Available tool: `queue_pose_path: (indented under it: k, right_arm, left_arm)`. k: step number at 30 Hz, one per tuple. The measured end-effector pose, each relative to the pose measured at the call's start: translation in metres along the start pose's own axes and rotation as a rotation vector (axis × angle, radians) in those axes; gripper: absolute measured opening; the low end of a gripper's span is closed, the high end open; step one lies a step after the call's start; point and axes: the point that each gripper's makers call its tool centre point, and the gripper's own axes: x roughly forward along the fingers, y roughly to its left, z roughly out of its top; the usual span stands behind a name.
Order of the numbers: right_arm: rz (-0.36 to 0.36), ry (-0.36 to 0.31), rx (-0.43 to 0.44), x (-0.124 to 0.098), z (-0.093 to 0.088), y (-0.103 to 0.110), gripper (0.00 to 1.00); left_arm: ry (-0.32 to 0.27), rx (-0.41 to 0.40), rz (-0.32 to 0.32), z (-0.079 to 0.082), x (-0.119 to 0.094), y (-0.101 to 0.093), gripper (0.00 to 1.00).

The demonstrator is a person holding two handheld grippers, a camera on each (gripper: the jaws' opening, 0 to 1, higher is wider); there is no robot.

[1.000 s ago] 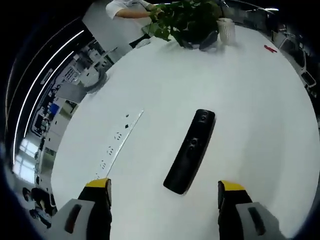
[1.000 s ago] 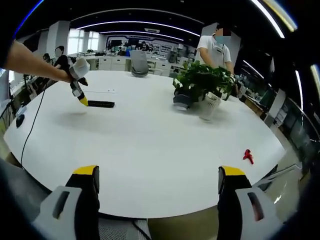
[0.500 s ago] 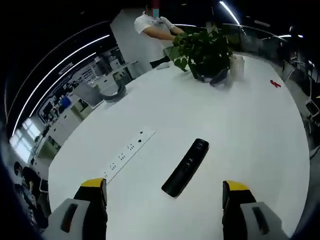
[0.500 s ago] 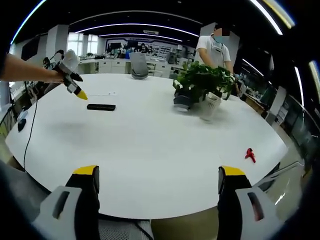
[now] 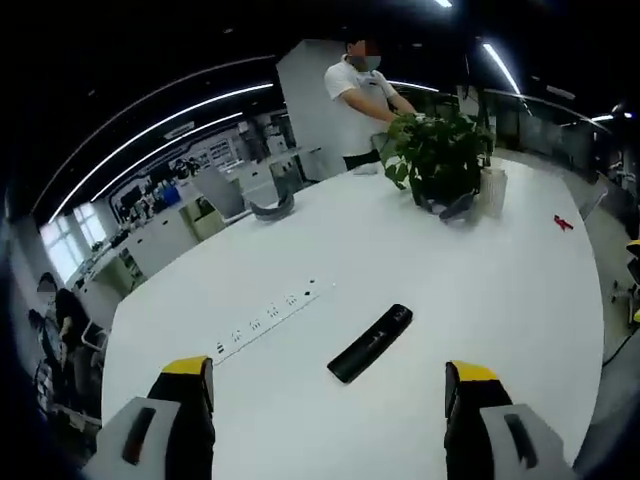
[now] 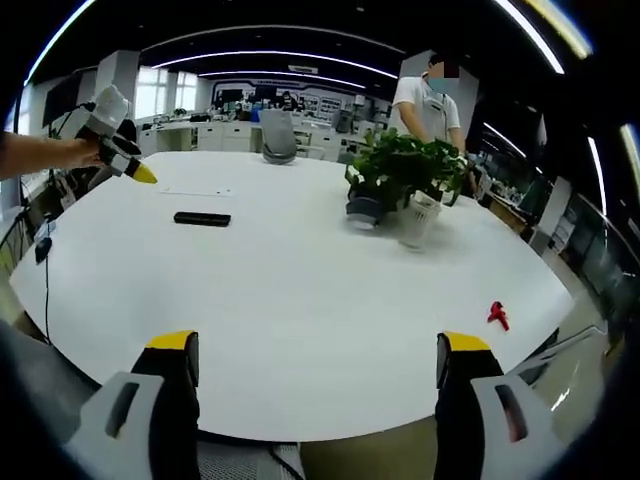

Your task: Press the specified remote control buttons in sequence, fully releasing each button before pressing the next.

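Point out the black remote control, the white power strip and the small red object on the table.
Black remote control (image 5: 370,343), left gripper view, mid-body.
White power strip (image 5: 266,320), left gripper view, middle of its top.
Small red object (image 6: 494,314), right gripper view, centre.

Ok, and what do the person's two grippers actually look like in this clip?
Both look alike. The left gripper and the right gripper each have two grey jaws with black inner faces, yellow caps on the tips and a dark slot in each grey body. In the right gripper view, the left gripper appears as a pale grey body with a yellow tip, on a bare forearm.
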Motion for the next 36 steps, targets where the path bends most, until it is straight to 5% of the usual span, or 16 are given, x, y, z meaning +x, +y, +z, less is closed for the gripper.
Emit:
queue_pose_path:
  k: [13,19,27,36]
  right_arm:
    - [0.003,-0.04,0.015,-0.004,0.007,-0.001,1.0]
    - [-0.006,-0.056,0.041,-0.006,0.009,-0.004,1.0]
    - [0.003,-0.055,0.029,-0.006,0.009,-0.002,1.0]
    - [0.008,-0.055,0.015,-0.006,0.009,0.0,1.0]
  left_arm:
    - [-0.184,-0.19,0.02,0.001,-0.087,-0.034,1.0]
    - [-0.217,-0.237,0.036,-0.01,-0.123,-0.048,1.0]
    - [-0.239,-0.321,0.086,-0.041,-0.17,-0.065,1.0]
    - [-0.235,-0.298,0.167,-0.087,-0.204,-0.084,1.0]
